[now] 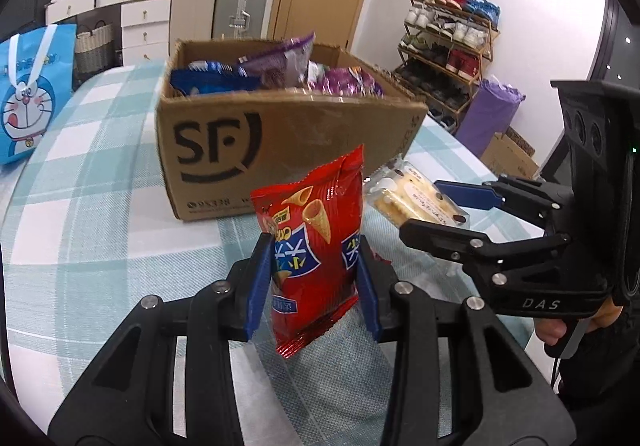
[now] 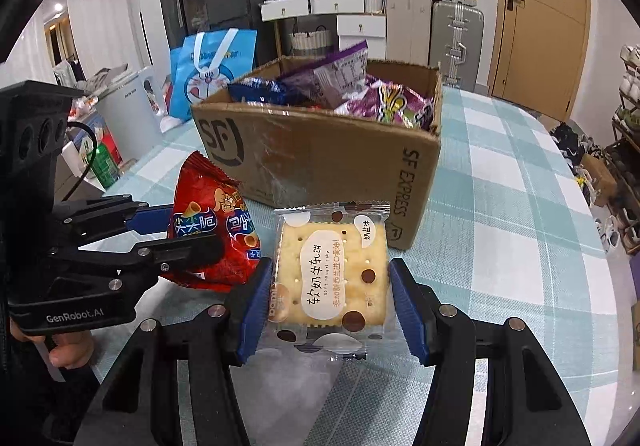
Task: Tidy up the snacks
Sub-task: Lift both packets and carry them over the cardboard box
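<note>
My left gripper (image 1: 314, 286) is shut on a red bag of cone-shaped crisps (image 1: 316, 242), held upright just above the checked tablecloth. The same red bag (image 2: 208, 234) shows at the left of the right wrist view. My right gripper (image 2: 332, 302) is shut on a clear-wrapped cracker pack (image 2: 332, 278), its blue pads pressing both sides. That cracker pack (image 1: 408, 198) also appears to the right in the left wrist view, between the right gripper's fingers. Behind both stands an open cardboard box (image 1: 280, 150) marked SF, holding several purple and blue snack bags (image 2: 360, 86).
A teal and white checked cloth covers the table (image 2: 500, 166). A blue cartoon gift bag (image 1: 28, 94) stands at the table's far left. Behind are suitcases (image 1: 240, 2), white drawers, a wooden door and a shoe rack (image 1: 448, 46). A hand (image 2: 72, 350) grips the left tool's handle.
</note>
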